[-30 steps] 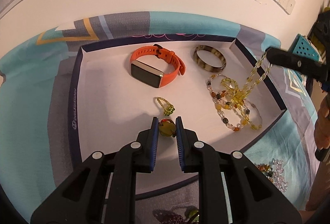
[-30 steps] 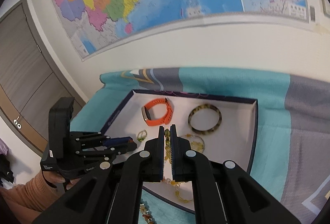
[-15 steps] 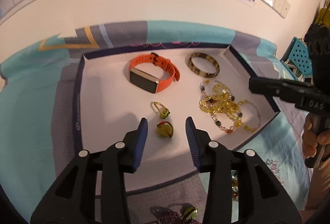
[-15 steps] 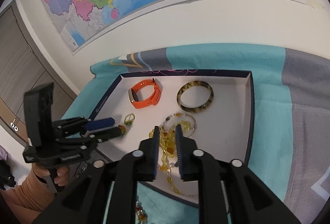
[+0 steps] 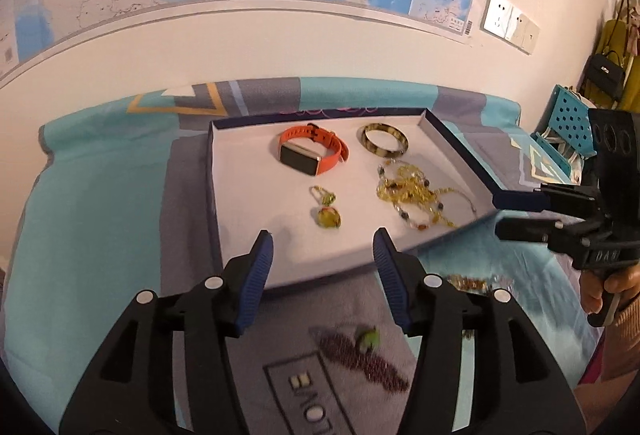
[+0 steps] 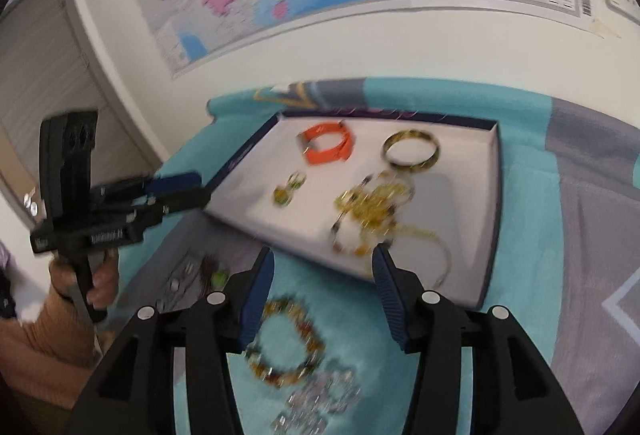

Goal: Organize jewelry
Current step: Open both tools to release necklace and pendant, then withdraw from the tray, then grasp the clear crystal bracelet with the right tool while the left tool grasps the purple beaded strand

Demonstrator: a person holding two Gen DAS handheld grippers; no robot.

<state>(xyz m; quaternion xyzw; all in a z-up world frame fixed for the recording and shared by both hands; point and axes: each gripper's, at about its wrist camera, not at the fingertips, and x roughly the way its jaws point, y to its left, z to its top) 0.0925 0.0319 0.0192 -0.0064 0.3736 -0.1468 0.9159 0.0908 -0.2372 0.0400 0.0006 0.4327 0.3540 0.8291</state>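
Observation:
A white tray with a dark blue rim (image 5: 216, 187) (image 6: 494, 195) lies on a teal and grey cloth. It holds an orange watch (image 5: 310, 151) (image 6: 328, 147), a tortoiseshell bangle (image 5: 385, 141) (image 6: 411, 151), two yellow-green rings (image 5: 329, 218) (image 6: 283, 194) and a heap of yellow bead strands (image 5: 408, 193) (image 6: 370, 213). My left gripper (image 5: 323, 253) hangs over the tray's near edge, jaws opening, nothing between them. My right gripper (image 6: 322, 273) is just before the tray's near rim, jaws opening and empty. Each gripper shows in the other's view (image 5: 520, 213) (image 6: 176, 191).
On the cloth before the tray lie a beaded amber bracelet (image 6: 286, 347), a clear crystal piece (image 6: 320, 403), a dark red bead strand (image 5: 360, 359) and a small green ring (image 5: 370, 337). A map hangs on the wall behind. A door stands at the left (image 6: 44, 75).
Both grippers went from shut to open and drew back from the tray. The left one let go of the yellow ring, the right one dropped the yellow bead strand onto the heap.

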